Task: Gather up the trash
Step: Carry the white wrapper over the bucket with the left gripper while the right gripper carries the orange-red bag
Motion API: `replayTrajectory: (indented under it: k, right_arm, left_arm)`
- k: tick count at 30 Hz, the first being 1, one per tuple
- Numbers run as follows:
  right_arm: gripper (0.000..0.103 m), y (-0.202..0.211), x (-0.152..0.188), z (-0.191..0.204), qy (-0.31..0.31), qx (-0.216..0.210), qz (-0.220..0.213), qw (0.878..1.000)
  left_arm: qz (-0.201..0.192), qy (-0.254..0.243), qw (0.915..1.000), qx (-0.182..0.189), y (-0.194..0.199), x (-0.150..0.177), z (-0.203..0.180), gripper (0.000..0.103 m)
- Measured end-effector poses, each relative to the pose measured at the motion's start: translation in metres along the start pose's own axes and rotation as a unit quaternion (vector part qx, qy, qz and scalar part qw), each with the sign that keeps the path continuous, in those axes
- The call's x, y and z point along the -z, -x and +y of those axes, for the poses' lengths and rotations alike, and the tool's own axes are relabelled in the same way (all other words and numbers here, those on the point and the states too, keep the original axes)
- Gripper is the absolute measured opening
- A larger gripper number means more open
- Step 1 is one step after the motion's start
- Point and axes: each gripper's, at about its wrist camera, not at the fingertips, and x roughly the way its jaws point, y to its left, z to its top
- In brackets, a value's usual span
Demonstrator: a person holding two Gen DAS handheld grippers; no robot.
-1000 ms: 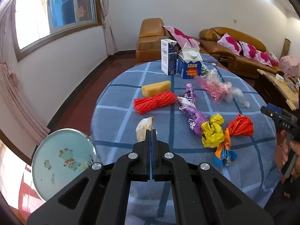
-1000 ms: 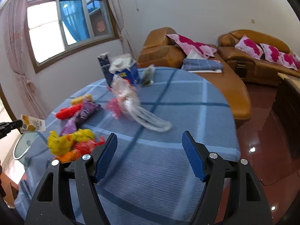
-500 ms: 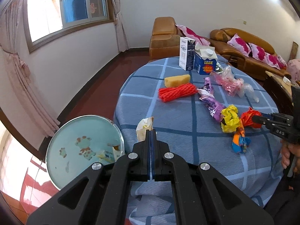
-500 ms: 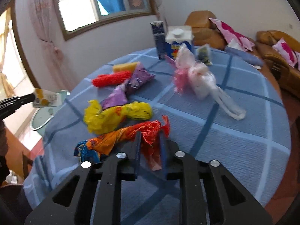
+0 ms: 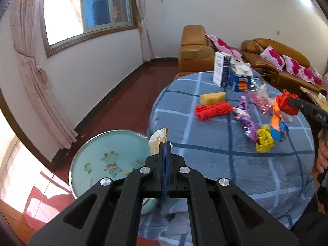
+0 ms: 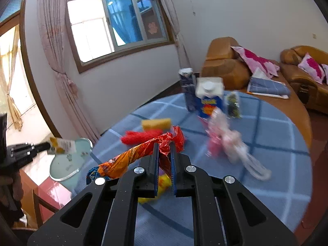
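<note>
In the left wrist view, the left tongs (image 5: 164, 143) sit at lower centre with their jaws pressed flat together on a pale crumpled wrapper (image 5: 158, 138) that sticks up just above the tips. Behind it, at lower left, is a round glass side table (image 5: 106, 162); the blue checked bench (image 5: 225, 155) fills the right half, carrying a red net (image 5: 213, 110), a yellow sponge (image 5: 212, 98), a purple wrapper (image 5: 247, 123), a yellow wrapper (image 5: 264, 138) and two cartons (image 5: 231, 74). At far right the right tongs (image 5: 291, 101) hold a red-orange wrapper (image 5: 281, 104) lifted off the cloth.

In the right wrist view (somewhat blurred), the right tongs (image 6: 164, 151) at lower centre are closing, nearly together, with the crinkled red-orange wrapper (image 6: 164, 143) pinched between the pads; its tail trails to the lower left. At the left edge the left tongs (image 6: 46, 146) grip the pale wrapper (image 6: 62, 145).
</note>
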Motion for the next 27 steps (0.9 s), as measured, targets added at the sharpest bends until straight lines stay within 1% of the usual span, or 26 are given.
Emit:
replayTrajectory:
  k: [4, 11, 20, 27]
  right_arm:
    - [0.01, -0.026, -0.015, 0.024, 0.013, -0.017, 0.005, 1.0]
    - [0.01, -0.066, -0.027, 0.061, 0.046, -0.028, 0.013, 0.998]
    - [0.01, -0.112, -0.027, 0.101, 0.089, -0.044, 0.029, 0.995]
    - [0.01, -0.133, -0.026, 0.127, 0.114, -0.056, 0.033, 0.991]
  left_arm:
    - [0.001, 0.011, 0.9998, -0.019, 0.002, 0.002, 0.017, 0.0]
    - [0.003, 0.032, 0.9976, -0.062, 0.004, 0.009, 0.05, 0.0]
    - [0.001, 0.044, 0.9949, -0.091, 0.006, 0.015, 0.071, 0.0]
    - [-0.001, 0.042, 0.9921, -0.118, 0.008, 0.019, 0.08, 0.0]
